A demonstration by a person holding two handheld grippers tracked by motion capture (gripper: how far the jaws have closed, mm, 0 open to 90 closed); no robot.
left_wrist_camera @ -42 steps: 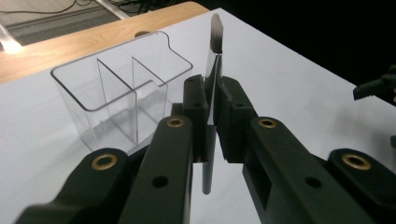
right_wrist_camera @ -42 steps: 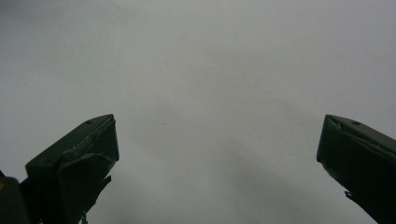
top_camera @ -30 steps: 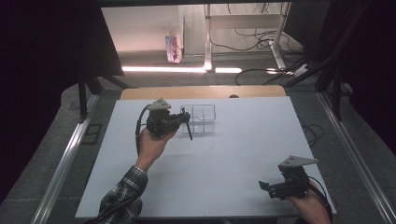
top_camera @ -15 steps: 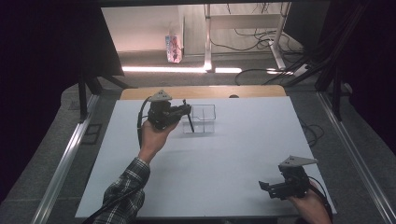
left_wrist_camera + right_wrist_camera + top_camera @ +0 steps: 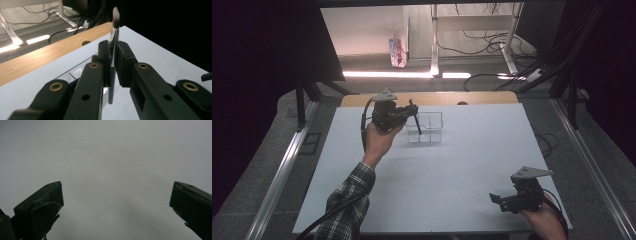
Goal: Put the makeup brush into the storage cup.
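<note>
High view: left gripper (image 5: 412, 114) raised over the white table (image 5: 452, 170), jaws clamped on a thin dark brush (image 5: 417, 124), its lower end hanging just beside the clear tray (image 5: 428, 127). Left gripper view: brush (image 5: 113, 40) pinched upright. Right gripper (image 5: 498, 199) low near the front right edge, jaws wide apart, holding nothing.

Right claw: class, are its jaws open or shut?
Open. The right claw has its jaws wide apart in its own view, with bare white table between them.
</note>
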